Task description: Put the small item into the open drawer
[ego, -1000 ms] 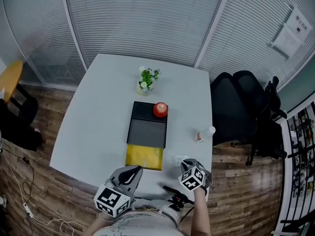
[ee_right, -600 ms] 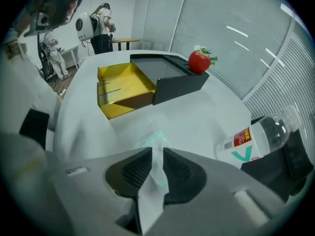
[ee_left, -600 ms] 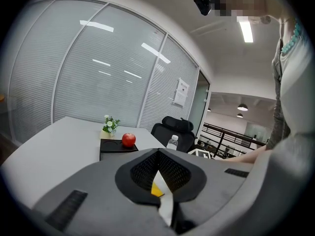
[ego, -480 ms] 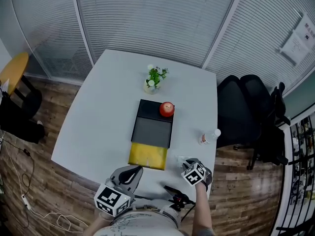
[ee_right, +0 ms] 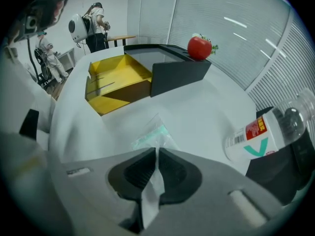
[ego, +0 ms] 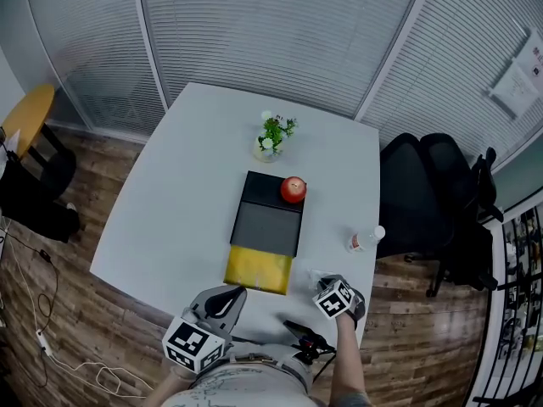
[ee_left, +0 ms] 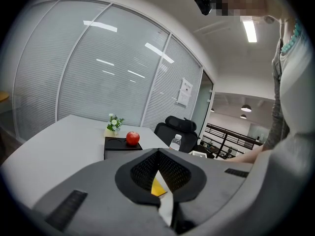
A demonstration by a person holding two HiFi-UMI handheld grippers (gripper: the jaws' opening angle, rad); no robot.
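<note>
The small item, a clear plastic packet (ee_right: 150,134) with a pale green piece inside, lies on the white table (ego: 178,202) near its front right corner (ego: 317,275). My right gripper (ee_right: 156,154) points steeply down at it. Its jaws have just been closing, and they now pinch the packet's near edge. The open yellow drawer (ego: 259,270) sticks out of the black drawer unit (ego: 267,214), left of the packet. My left gripper (ego: 229,293) hovers by the table's front edge with its jaws (ee_left: 158,154) together and nothing in them.
A red apple (ego: 293,189) sits on the black unit's far end, and a small potted plant (ego: 273,136) stands behind it. A plastic bottle (ee_right: 268,129) lies on the table right of the packet. Black chairs (ego: 433,185) stand past the table's right edge.
My right gripper has sunk onto the packet at the table's front right. The left gripper has stayed where it was.
</note>
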